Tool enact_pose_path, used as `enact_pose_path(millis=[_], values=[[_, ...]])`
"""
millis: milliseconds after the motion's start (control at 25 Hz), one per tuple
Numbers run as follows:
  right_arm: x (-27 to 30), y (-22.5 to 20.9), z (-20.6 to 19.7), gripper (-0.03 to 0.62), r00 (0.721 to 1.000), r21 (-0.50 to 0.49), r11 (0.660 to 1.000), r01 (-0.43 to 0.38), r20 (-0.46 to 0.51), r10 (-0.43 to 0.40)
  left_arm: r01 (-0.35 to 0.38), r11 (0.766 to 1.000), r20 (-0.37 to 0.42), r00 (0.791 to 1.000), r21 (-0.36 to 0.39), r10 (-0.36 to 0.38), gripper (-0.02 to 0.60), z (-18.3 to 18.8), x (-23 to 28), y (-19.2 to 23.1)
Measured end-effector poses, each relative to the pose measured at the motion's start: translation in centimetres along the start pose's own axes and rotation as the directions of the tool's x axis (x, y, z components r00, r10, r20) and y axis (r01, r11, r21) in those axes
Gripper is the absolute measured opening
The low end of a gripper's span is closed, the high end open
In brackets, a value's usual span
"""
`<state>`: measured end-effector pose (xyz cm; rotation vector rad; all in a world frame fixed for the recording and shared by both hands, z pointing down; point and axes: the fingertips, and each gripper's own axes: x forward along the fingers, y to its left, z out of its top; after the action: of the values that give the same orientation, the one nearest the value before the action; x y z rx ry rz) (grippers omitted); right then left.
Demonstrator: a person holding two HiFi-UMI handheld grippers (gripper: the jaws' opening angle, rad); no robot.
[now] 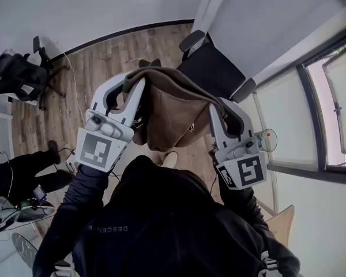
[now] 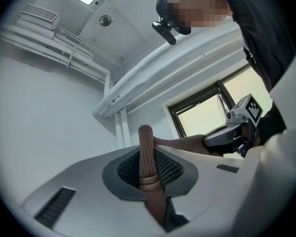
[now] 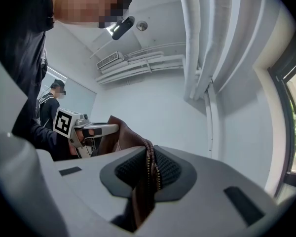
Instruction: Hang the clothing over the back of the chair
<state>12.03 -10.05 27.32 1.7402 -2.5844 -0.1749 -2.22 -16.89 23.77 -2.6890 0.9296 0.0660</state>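
The left claw (image 2: 149, 168) is clenching a brown garment (image 1: 170, 111). Its two pads are pressing on a ribbed knit edge (image 2: 146, 144) that is sticking up out of the gap between them. The right claw (image 3: 149, 171) is grasping the same garment at another spot, where a row of zipper teeth (image 3: 156, 168) is running through the pinch.

Between the two claws the cloth is stretching across as a fairly taut upper edge. Below that line the rest is hanging in a loose, folded sag, clear of the wooden floor (image 1: 98, 62). Both claws are being held up in front of the person's chest, side by side and apart, with dark sleeves (image 1: 75, 212) reaching to them from below.

The black chair (image 1: 213, 68) is standing just beyond the claws, nearer the right claw than the left, with a grey armrest showing on either side. In the head view the garment is overlapping the chair's near edge, and whether the two are touching cannot be told.

Well off to the left of the left claw a dark office chair (image 1: 17, 74) is standing on the floor. To the right of the right claw a window (image 1: 334, 85) is letting in daylight. In the right gripper view another person (image 3: 50, 107) is standing beyond the left claw.
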Motion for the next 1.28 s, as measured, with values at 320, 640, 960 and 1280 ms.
enact_pose_path(millis=[320, 640, 960, 1280], values=[[1.5, -5.6, 1.2, 0.057, 0.991, -0.025, 0.991, 0.135, 0.004, -0.134, 0.148, 0.989, 0.098, 0.985, -0.021, -0.145, 0.049, 1.3, 8.2, 1.2], [6.6, -9.2, -0.6, 0.057, 0.933, -0.038, 0.936, 0.349, -0.081, -0.351, 0.364, 0.927, 0.122, 0.928, -0.094, -0.352, 0.049, -2.7, 15.9, 5.0], [8.2, -11.4, -3.0, 0.058, 0.846, -0.059, 0.858, 0.510, -0.145, -0.513, 0.519, 0.846, 0.140, 0.853, -0.124, -0.503, 0.049, -6.1, 20.4, 5.2], [8.3, -13.5, -5.5, 0.061, 0.754, -0.070, 0.776, 0.627, -0.195, -0.627, 0.629, 0.768, 0.127, 0.777, -0.118, -0.617, 0.049, -8.8, 23.6, 3.9]])
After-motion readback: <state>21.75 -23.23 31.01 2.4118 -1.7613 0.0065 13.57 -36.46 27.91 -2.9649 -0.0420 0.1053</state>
